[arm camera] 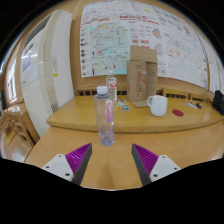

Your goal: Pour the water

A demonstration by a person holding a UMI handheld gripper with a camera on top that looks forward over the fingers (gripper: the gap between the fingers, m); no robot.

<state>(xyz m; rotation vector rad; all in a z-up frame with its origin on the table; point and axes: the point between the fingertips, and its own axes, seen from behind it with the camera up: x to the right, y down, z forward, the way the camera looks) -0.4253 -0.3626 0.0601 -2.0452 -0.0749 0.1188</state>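
A clear plastic water bottle (106,121) with a pale cap stands upright on the wooden table (60,118), just ahead of my fingers and a little left of the middle. A white mug (158,105) stands farther back to the right. My gripper (112,160) is open and empty, its two purple pads (146,157) spread wide over the near table, short of the bottle.
A second clear bottle (111,87) and a brown cardboard box (141,76) stand at the back of the table. A small red object (178,113) lies right of the mug, a dark object (217,101) at the far right. Posters cover the wall behind.
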